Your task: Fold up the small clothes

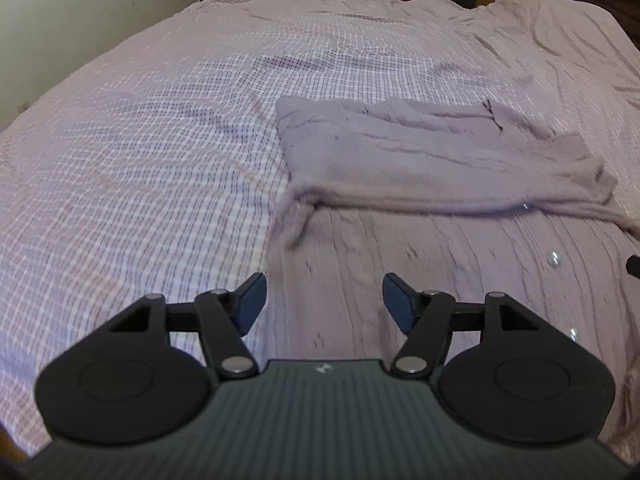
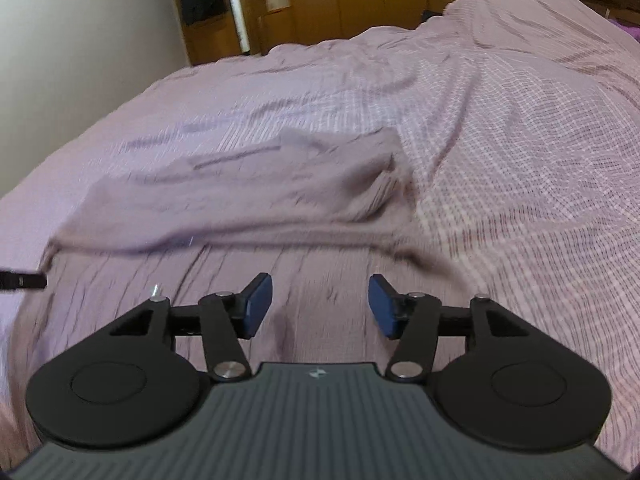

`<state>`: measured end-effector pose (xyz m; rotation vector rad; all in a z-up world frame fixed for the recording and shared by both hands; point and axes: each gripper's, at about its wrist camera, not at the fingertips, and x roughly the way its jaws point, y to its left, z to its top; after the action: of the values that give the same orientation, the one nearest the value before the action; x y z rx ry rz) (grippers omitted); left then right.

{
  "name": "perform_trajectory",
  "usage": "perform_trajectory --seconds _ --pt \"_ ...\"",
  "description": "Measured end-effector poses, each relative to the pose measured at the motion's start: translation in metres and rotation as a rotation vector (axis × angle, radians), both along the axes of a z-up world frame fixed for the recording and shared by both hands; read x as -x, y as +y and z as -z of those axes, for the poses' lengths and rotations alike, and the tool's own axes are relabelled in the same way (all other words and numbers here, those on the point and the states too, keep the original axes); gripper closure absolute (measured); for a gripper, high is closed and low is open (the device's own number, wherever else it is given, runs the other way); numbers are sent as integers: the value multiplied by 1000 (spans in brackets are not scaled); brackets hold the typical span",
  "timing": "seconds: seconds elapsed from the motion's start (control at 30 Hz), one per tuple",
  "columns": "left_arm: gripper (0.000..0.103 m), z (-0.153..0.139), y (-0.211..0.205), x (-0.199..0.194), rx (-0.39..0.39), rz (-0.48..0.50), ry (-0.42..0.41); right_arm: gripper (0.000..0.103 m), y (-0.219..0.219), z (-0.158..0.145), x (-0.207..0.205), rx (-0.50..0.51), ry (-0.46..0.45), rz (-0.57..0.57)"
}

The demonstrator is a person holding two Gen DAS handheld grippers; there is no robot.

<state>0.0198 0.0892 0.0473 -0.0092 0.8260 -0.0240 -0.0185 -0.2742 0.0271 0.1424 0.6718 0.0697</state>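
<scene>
A soft purple garment (image 1: 440, 184) lies on the bed (image 1: 140, 160), over toward the right side in the left wrist view; in the right wrist view the same garment (image 2: 240, 200) fills the middle and the left. Its far part is folded over the near part, so there is a thick folded edge across the middle; the near part lies flat and stretches toward both grippers.

The left gripper (image 1: 324, 304) hangs above the near part of the garment with its blue pads spread apart; nothing is between them. The right gripper (image 2: 320, 304) hangs above the near part too, with its pads spread apart and nothing in them; the picture there is blurry.

The garment looks light and floppy, like a thin knit; it will likely bend, sag and bunch up when lifted, and it will not break. It may slide a little on the checked bed cover. A few small shiny dots (image 1: 554, 259) sit on the cloth; they could be beads or buttons, but it is too small to tell. A good place to take hold is probably an edge or a corner of the near part, one gripper at each side, so the cloth stays straight.

No box, basket or other thing to put clothes in can be seen; only wooden cupboards (image 2: 360, 4) stand far behind the bed.
</scene>
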Motion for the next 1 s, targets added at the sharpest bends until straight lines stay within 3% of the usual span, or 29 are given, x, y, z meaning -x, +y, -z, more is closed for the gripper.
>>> perform_trajectory --seconds 0.43,0.77,1.0 --pt "37 6 -34 53 7 124 1 36 27 21 68 297 38 -130" --pt "37 16 -47 72 -6 158 24 35 8 16 88 362 54 -58" --pt "37 17 -49 84 -1 159 30 29 20 8 109 270 7 -150"
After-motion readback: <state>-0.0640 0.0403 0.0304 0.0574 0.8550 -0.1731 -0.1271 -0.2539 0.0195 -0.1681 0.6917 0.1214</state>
